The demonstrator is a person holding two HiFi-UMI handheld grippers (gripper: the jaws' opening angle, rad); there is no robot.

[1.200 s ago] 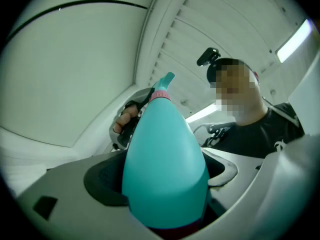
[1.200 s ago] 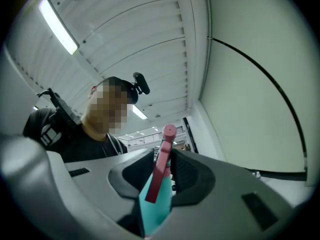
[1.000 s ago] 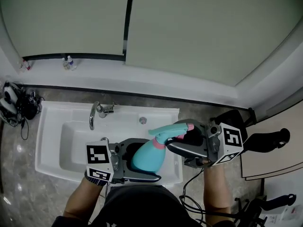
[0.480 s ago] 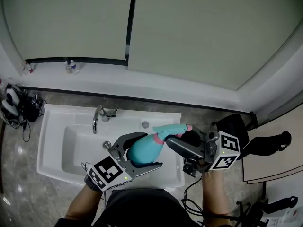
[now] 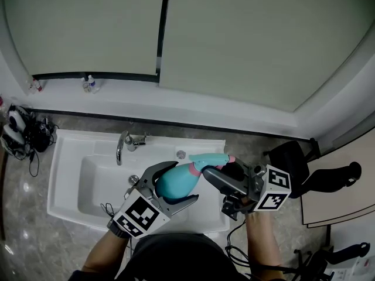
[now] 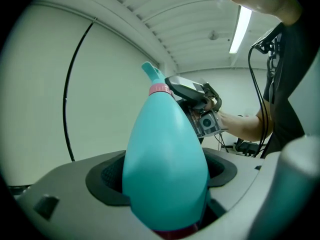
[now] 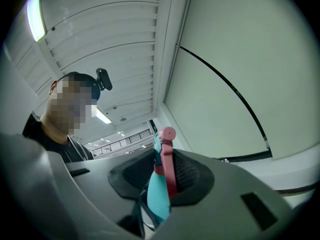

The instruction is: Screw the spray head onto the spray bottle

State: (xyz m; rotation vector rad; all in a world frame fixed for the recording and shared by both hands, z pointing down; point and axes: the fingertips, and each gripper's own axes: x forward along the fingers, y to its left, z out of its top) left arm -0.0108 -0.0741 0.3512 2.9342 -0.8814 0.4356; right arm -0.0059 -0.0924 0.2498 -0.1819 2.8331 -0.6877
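In the head view a teal spray bottle (image 5: pixel 171 182) lies tilted over the white sink (image 5: pixel 70 183), with my left gripper (image 5: pixel 184 182) shut on its wide body. The teal spray head (image 5: pixel 208 159) with its pink nozzle sits on the bottle's pink-ringed neck, and my right gripper (image 5: pixel 212 170) is shut on it from the right. The left gripper view looks up the bottle (image 6: pixel 165 164) to the pink collar (image 6: pixel 160 89), with the right gripper (image 6: pixel 200 109) just behind it. In the right gripper view the spray head (image 7: pixel 161 184) stands between the dark pads, its pink nozzle (image 7: pixel 167 134) on top.
A chrome faucet (image 5: pixel 120 146) stands at the sink's back rim. Small bottles (image 5: pixel 89 84) sit on the ledge under the wall panels. Tangled cables and devices (image 5: pixel 23 134) lie left of the sink. A black object (image 5: pixel 290 154) rests on the stone counter at the right.
My left gripper has rolled, so its marker cube now faces up at the lower left, and the bottle has shifted a little left. The right gripper followed slightly with the spray head.
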